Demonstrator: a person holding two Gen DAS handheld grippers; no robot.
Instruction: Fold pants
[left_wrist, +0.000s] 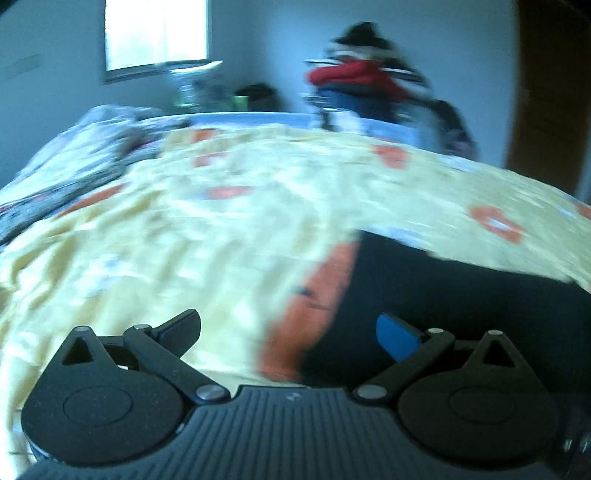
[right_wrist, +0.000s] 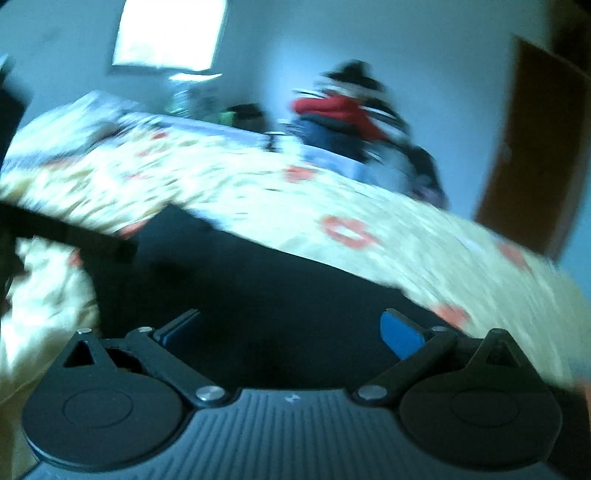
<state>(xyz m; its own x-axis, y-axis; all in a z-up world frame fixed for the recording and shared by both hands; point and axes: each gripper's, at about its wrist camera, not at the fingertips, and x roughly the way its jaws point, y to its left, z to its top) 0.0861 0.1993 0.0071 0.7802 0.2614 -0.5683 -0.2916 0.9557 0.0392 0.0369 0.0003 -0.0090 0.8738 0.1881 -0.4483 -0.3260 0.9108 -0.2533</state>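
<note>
Black pants lie flat on a yellow bedspread with orange patches. In the left wrist view they fill the lower right; my left gripper is open and empty, hovering over the pants' left edge. In the right wrist view the pants spread across the middle, straight under my right gripper, which is open and empty. A dark bar crosses the left of that view; I cannot tell what it is. Both views are motion-blurred.
A pile of clothes with a red garment sits beyond the far edge of the bed. A bright window is on the back wall. A brown door stands at the right. A patterned blanket lies far left.
</note>
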